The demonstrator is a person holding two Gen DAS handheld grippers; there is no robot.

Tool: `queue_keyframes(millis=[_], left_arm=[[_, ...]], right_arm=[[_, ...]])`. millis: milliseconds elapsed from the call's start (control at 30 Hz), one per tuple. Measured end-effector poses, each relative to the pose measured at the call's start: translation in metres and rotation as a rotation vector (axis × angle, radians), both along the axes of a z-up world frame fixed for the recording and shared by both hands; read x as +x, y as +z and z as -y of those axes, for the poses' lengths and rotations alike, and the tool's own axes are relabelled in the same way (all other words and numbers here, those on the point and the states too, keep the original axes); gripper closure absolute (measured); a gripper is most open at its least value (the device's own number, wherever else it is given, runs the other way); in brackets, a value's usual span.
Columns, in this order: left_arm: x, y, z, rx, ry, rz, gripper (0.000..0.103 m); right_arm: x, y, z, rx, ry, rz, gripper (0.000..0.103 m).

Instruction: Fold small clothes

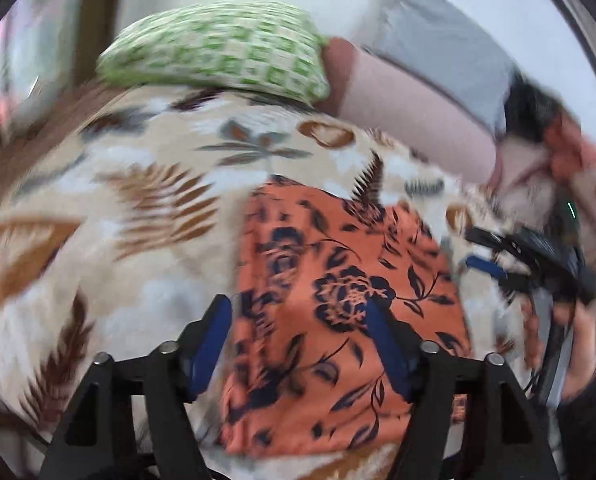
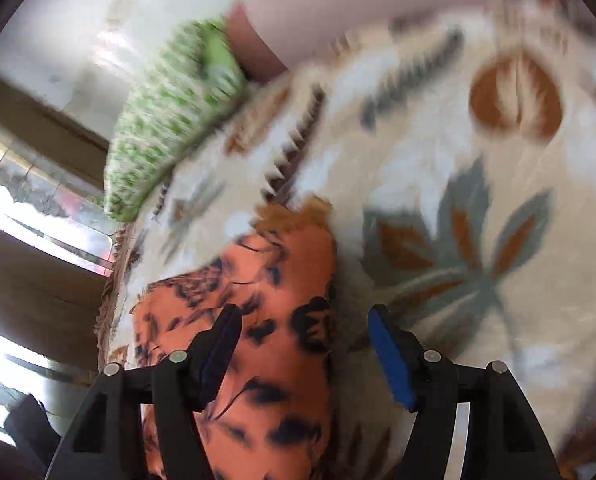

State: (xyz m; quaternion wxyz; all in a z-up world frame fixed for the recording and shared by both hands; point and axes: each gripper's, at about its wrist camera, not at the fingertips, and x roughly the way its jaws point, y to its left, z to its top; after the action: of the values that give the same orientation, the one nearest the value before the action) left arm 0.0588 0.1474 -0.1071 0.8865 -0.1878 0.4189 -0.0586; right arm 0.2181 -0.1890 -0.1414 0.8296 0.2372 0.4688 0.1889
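Both the left tool [image 1: 300, 346] and the right tool [image 2: 302, 354] stand wide and hold nothing above the orange flowered garment [image 1: 338, 312], which lies folded on the leaf-patterned bedspread [image 1: 146, 184], so a careless low pass may catch an edge and undo the fold.

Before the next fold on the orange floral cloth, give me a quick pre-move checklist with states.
1. Left claw free of fabric: ok, the jaws stand open above the orange floral cloth and pinch nothing.
2. Right claw free of fabric: ok, open, nothing gripped.
3. Cloth lying flat on the leaf-print blanket: ok as far as it shows, though both views are motion-blurred.
4. Cloth edges squared after the last fold: cannot tell, the near edge is hidden behind the claws.
5. Green checked pillow apart from the cloth: ok.
6. Claws apart from each other: ok, the right claw sits off the cloth's right edge in the left view.
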Motion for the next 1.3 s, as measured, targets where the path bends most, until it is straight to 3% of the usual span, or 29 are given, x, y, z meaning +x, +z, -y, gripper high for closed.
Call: queue_keyframes(millis=[133, 200, 233, 300, 367, 467, 567, 633, 700, 767, 867, 933, 967, 1000, 1133, 1200, 1267, 1300], left_arm=[[-0.015, -0.031, -0.032, -0.229, 0.033, -0.114, 0.032], [-0.017, -0.047, -0.029, -0.308, 0.007, -0.143, 0.032], [-0.015, -0.056, -0.025, -0.311, -0.010, -0.165, 0.032], [-0.012, -0.088, -0.020, -0.336, -0.010, -0.290, 0.078], [-0.017, -0.090, -0.025, -0.389, 0.010, -0.277, 0.081], [-0.016, -0.083, -0.018, -0.325, -0.011, -0.286, 0.081], [-0.008, -0.067, -0.010, -0.261, -0.022, -0.305, 0.073], [0.001, -0.039, -0.007, -0.189, -0.032, -0.223, 0.062], [0.015, -0.018, -0.006, -0.134, -0.044, -0.137, 0.029], [0.046, -0.007, -0.013, -0.132, -0.054, -0.078, 0.023], [0.110, -0.030, -0.020, -0.155, -0.093, -0.139, 0.024], [0.132, -0.050, -0.023, -0.185, -0.102, -0.174, 0.028], [0.136, -0.063, -0.024, -0.209, -0.118, -0.206, 0.062], [0.145, -0.079, -0.022, -0.238, -0.144, -0.271, 0.074], [0.134, -0.096, -0.043, -0.421, -0.066, -0.268, 0.078], [0.125, -0.103, -0.049, -0.468, -0.057, -0.269, 0.078], [0.128, -0.093, -0.044, -0.404, -0.067, -0.281, 0.076], [0.127, -0.078, -0.035, -0.313, -0.071, -0.273, 0.072]], right_arm=[[-0.040, 0.024, -0.039, 0.099, 0.173, 0.034, 0.026], [-0.053, 0.013, -0.054, 0.117, 0.237, 0.015, 0.024], [-0.059, 0.004, -0.049, 0.103, 0.240, -0.010, 0.024], [-0.056, -0.026, -0.065, 0.085, 0.239, -0.110, 0.023], [-0.058, -0.030, -0.067, 0.105, 0.225, -0.080, 0.023], [-0.054, -0.029, -0.071, 0.107, 0.242, -0.099, 0.023], [-0.046, -0.035, -0.071, 0.140, 0.234, -0.118, 0.023], [-0.045, -0.037, -0.068, 0.147, 0.236, -0.118, 0.023], [-0.041, -0.037, -0.067, 0.151, 0.243, -0.119, 0.023], [-0.043, -0.037, -0.063, 0.160, 0.248, -0.122, 0.023], [-0.047, -0.036, -0.055, 0.180, 0.249, -0.125, 0.023], [-0.048, -0.037, -0.052, 0.197, 0.246, -0.128, 0.023], [-0.048, -0.038, -0.051, 0.204, 0.247, -0.127, 0.023], [-0.048, -0.038, -0.051, 0.206, 0.251, -0.125, 0.023], [-0.048, -0.040, -0.052, 0.208, 0.263, -0.117, 0.023], [-0.048, -0.040, -0.052, 0.205, 0.266, -0.112, 0.023], [-0.049, -0.040, -0.051, 0.201, 0.269, -0.110, 0.023], [-0.049, -0.039, -0.051, 0.200, 0.268, -0.111, 0.023]])
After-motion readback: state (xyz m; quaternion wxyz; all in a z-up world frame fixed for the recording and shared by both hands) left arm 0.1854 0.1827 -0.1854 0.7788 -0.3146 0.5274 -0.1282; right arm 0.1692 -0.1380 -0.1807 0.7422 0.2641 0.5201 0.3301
